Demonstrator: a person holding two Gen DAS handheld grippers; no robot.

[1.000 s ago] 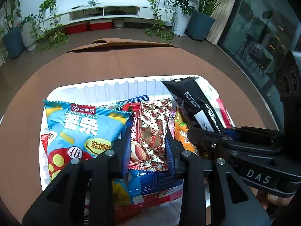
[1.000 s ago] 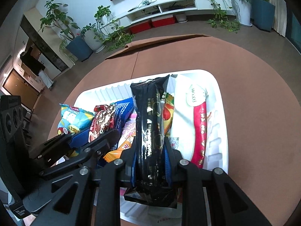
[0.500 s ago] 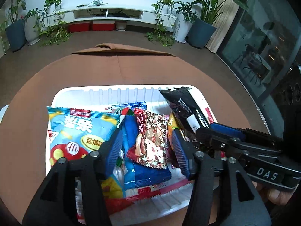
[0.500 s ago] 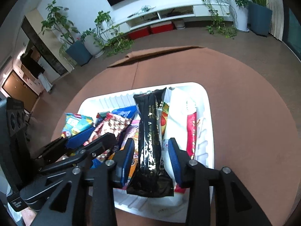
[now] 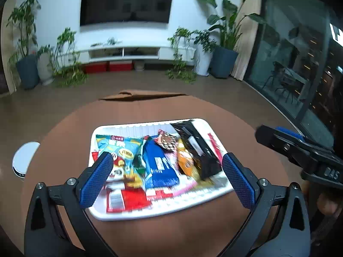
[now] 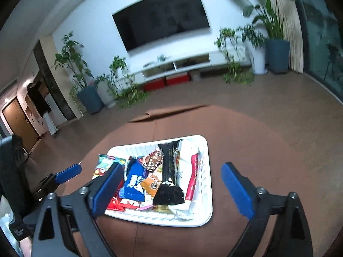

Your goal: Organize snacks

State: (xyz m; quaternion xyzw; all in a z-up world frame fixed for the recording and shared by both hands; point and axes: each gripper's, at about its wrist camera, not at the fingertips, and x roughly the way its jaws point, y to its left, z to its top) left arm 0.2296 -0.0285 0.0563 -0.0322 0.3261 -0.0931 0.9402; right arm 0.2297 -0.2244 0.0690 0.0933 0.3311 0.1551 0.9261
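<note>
A white tray sits on the round brown table and holds several snack packs: a light-blue chip bag, a blue pack, a brown patterned pack, an orange pack, a black bar. The tray and the black bar also show in the right wrist view, with a white-and-red pack. My left gripper is wide open and empty above the tray's near edge. My right gripper is wide open and empty, also above the near edge.
The brown table has a raised fold at its far edge. A small round white object lies at the table's left rim. The other gripper is to the right of the tray. Beyond are potted plants, a TV and a low white cabinet.
Both grippers opened, letting go of the brown patterned pack and the black bar, and pulled up and back from the tray. The packs now lie in the tray.
</note>
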